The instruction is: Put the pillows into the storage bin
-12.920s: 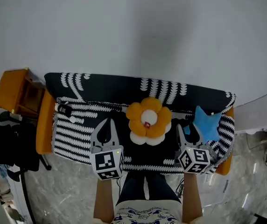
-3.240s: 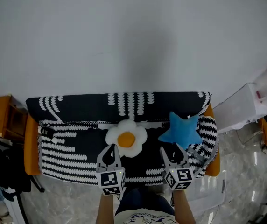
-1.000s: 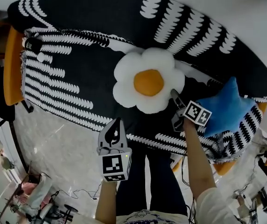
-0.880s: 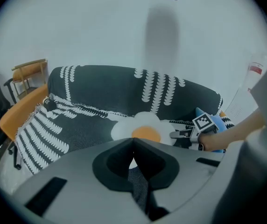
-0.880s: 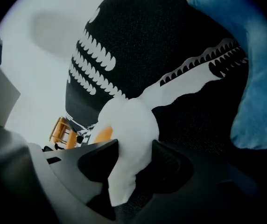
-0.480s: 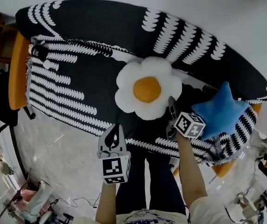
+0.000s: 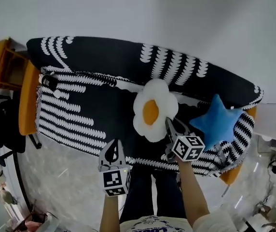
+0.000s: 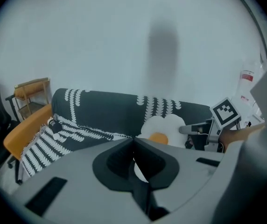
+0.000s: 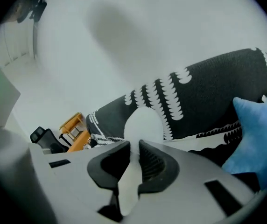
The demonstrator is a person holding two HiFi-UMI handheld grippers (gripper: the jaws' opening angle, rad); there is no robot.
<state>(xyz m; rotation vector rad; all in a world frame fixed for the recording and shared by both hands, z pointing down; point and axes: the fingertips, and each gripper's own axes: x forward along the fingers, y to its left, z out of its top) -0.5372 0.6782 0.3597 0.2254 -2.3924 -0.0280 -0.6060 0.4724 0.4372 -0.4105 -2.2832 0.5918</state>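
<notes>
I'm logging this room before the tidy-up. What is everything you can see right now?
sofa: one, black-and-white patterned cover, orange sides, against the wall
flower pillow: one, white with an orange centre, middle of the sofa
star pillow: one, blue, sofa's right end
small black object: one, seat's left end; cannot tell what it is
side table: one, orange, left of the sofa
floor: grey, marbled, in front of the sofa
wall: white, behind the sofa
left gripper: grey, jaws together, empty
right gripper: grey, jaws have just been closing, pinching a white petal of the flower pillow
</notes>
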